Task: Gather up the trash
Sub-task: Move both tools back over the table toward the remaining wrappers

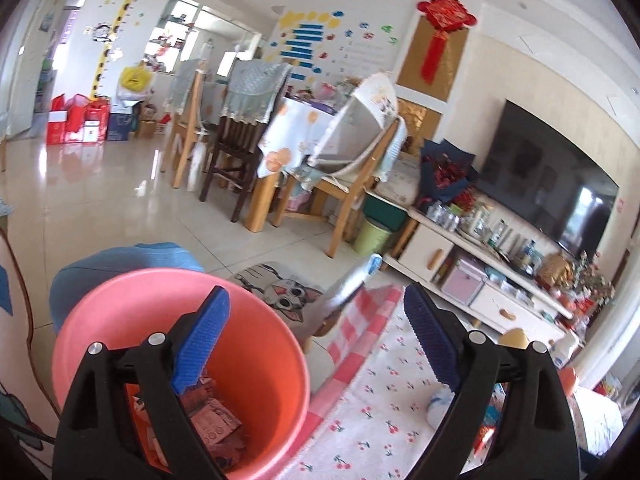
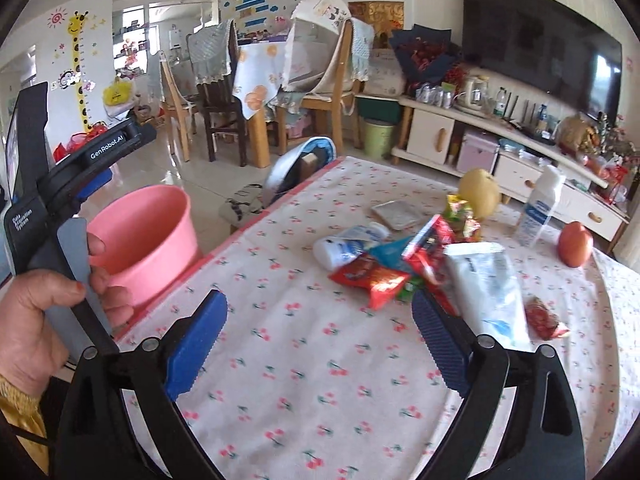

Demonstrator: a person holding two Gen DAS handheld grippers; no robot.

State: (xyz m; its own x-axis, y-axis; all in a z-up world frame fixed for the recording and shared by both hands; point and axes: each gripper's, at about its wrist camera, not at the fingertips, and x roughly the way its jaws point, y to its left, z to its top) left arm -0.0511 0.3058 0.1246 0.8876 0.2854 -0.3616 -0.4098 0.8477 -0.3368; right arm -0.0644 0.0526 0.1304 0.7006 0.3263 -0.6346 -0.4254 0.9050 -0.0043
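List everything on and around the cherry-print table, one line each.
bin: one, pink, beside the table's left edge, paper scraps inside
snack wrappers: several, red, blue, green, table centre
white tube: one, right of the wrappers
small bottle: one, white, lying down
tall bottle: one, white, upright, far right
pear: one, yellow
apple: one, red
hand: one, gripping the left tool
left claw: open, above the bin
right claw: open, empty

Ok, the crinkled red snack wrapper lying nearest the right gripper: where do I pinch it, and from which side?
Probably pinch the crinkled red snack wrapper at its raised near end, coming from above on the open tablecloth side. It lies flat and crumpled; the white tube crowds its right. The right gripper is open and empty.
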